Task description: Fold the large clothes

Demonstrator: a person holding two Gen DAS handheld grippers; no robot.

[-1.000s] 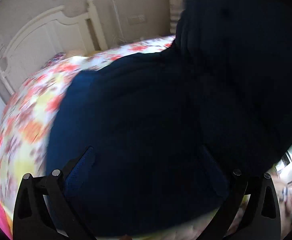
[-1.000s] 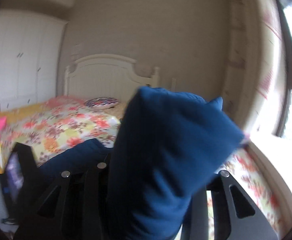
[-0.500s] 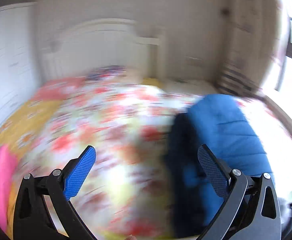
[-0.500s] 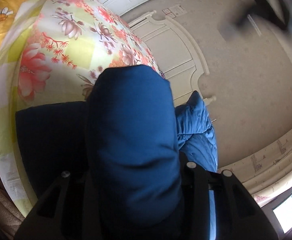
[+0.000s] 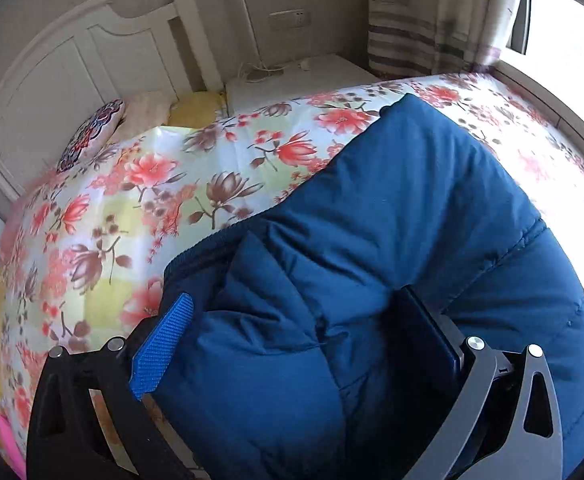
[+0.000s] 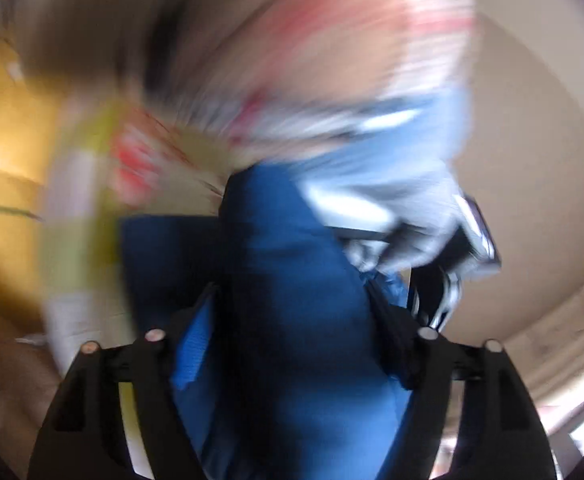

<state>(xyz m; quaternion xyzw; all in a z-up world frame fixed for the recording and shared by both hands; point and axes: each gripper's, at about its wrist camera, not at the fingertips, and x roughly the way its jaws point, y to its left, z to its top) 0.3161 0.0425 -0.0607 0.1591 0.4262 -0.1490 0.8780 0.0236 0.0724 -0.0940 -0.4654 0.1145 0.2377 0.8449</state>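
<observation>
A padded dark blue jacket (image 5: 392, 248) lies bunched on the floral bedspread (image 5: 139, 200), on the right half of the left wrist view. My left gripper (image 5: 292, 344) hangs low over its near end with the jaws wide apart and blue padding bulging between them, not pinched. In the blurred right wrist view my right gripper (image 6: 292, 344) has a thick roll of the same jacket (image 6: 292, 280) filling the gap between its fingers, both pads against the cloth.
A white headboard (image 5: 71, 60) stands at the back left with a patterned cushion (image 5: 91, 132) against it. A white bedside table (image 5: 300, 80) and striped curtain (image 5: 424, 16) are at the back. A bright window ledge runs along the right.
The left gripper swung away over the bed and has come back down over the jacket, jaws still apart. The right gripper kept hold of the jacket roll and is moving fast, blurring its view.
</observation>
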